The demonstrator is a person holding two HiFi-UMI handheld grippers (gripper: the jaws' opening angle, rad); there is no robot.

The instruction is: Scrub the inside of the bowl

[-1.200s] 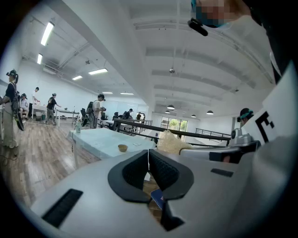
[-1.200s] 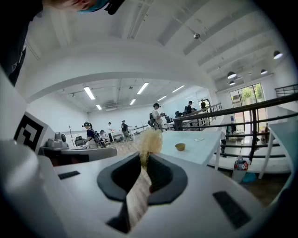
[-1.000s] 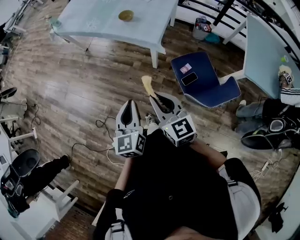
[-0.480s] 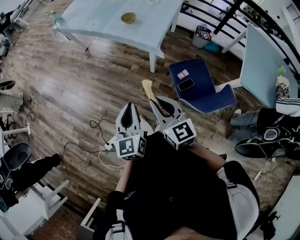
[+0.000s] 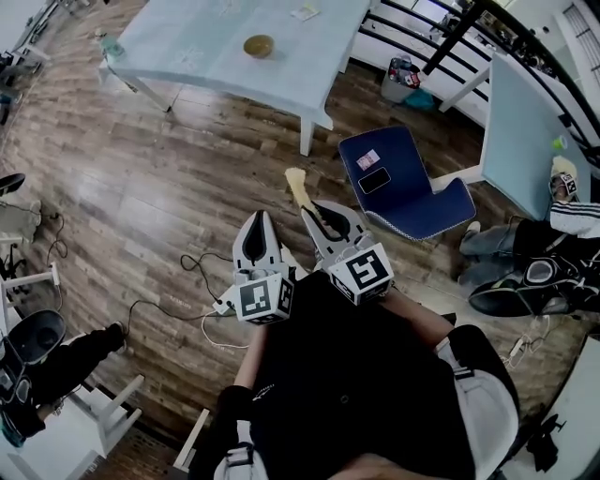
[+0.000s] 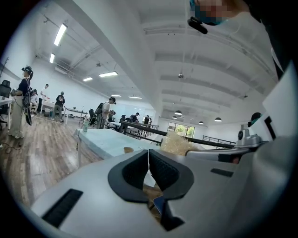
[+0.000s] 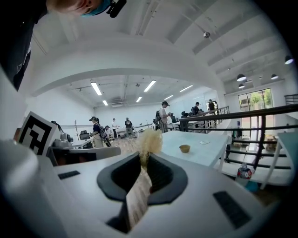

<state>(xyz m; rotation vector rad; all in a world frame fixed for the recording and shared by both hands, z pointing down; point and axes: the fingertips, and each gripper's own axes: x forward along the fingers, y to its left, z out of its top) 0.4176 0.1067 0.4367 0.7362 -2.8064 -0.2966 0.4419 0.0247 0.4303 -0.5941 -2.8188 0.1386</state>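
A small brown bowl (image 5: pixel 259 45) stands on the pale blue table (image 5: pixel 187 47) far ahead of me, also seen as the bowl (image 7: pixel 185 148) and the bowl (image 6: pixel 128 149). My right gripper (image 5: pixel 307 208) is shut on the flat handle (image 7: pixel 138 197) of a scrubbing brush. The brush's straw-coloured bristles (image 5: pixel 296 183) stick out past its tips, bristles (image 7: pixel 150 139). My left gripper (image 5: pixel 257 217) is held beside it, shut with nothing between its pads (image 6: pixel 160 167). Both are held in front of my body, above the wooden floor and well short of the table.
A blue chair (image 5: pixel 405 187) with a phone (image 5: pixel 375 180) on its seat stands right of my path. Cables (image 5: pixel 202 281) trail on the floor at the left. A person (image 5: pixel 539 248) sits on the floor at the right, by a second pale table (image 5: pixel 520 122). A black railing (image 5: pixel 422 28) runs behind.
The table, the bowl and the chair have slid down the head view as I moved towards them. Both grippers keep the same pose and the same grip.
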